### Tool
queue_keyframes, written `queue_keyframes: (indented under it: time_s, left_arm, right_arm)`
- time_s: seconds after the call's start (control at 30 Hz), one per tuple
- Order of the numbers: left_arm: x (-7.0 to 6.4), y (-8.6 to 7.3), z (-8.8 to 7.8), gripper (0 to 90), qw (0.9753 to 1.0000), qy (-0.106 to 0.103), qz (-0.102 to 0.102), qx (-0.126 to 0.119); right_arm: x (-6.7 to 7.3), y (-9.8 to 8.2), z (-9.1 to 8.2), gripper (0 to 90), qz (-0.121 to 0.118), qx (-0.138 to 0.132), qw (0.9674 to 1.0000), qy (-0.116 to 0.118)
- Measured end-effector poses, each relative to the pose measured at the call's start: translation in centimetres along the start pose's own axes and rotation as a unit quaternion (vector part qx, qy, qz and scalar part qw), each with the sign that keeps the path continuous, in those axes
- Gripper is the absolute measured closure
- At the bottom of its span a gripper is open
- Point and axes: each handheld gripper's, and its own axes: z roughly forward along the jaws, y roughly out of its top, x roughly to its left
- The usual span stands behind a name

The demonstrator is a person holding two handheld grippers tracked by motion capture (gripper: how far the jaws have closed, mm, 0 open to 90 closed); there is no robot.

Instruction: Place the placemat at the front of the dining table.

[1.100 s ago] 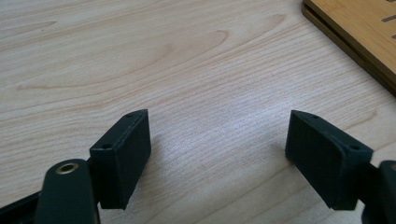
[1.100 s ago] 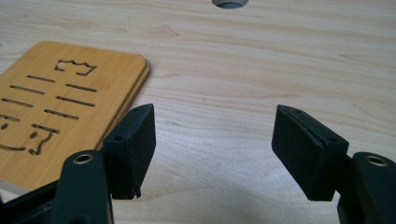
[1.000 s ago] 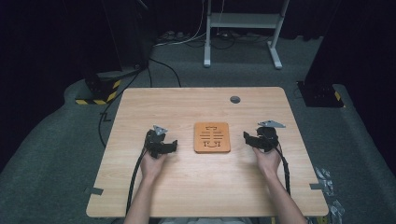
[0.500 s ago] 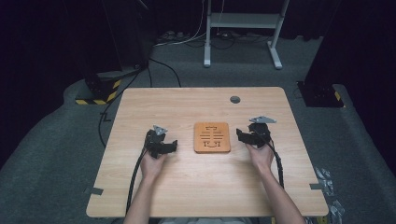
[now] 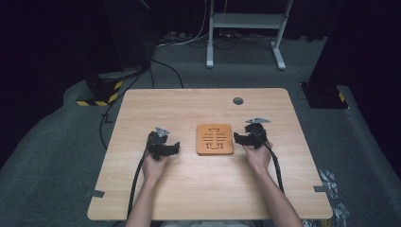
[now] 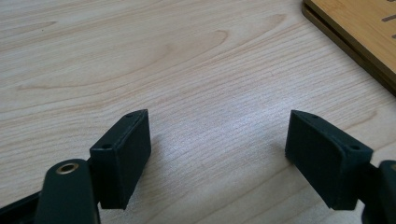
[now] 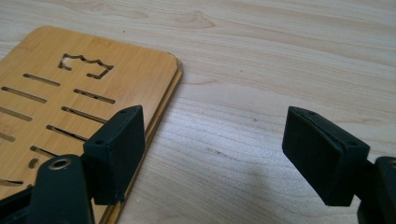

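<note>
An orange-brown wooden board (image 5: 215,139) with cut slots lies flat at the middle of the light wooden table (image 5: 198,189). My left gripper (image 5: 173,148) rests a short way left of it, open, with bare table between its pads (image 6: 123,156); the board's corner (image 6: 359,28) shows at the upper right of the left gripper view. My right gripper (image 5: 238,138) sits at the board's right edge. Its jaws have just been opening and hold nothing. Its left pad (image 7: 116,149) hangs over the board's (image 7: 70,93) edge, and the other pad is over bare table.
A small grey round cap (image 5: 238,100) sits in the tabletop behind the board. On the floor beyond the table stand a white metal frame (image 5: 246,21) and a black base with yellow-black tape (image 5: 101,92). Cables trail from both grippers toward the near edge.
My right gripper has moved left, up to the board's right edge, and its jaws stand a little wider. The left gripper and the board have stayed in place.
</note>
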Motion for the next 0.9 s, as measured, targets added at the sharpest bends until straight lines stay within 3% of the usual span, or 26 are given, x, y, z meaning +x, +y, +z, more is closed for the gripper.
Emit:
queue_keyframes:
  time_s: [0.9]
  left_arm:
    - [0.0, 0.0, 0.0, 22.4, 1.0, 0.0, 0.0, 0.0]
  right_arm:
    - [0.5, -0.4, 1.8, 23.5, 0.0, 0.024, 0.9997, -0.001]
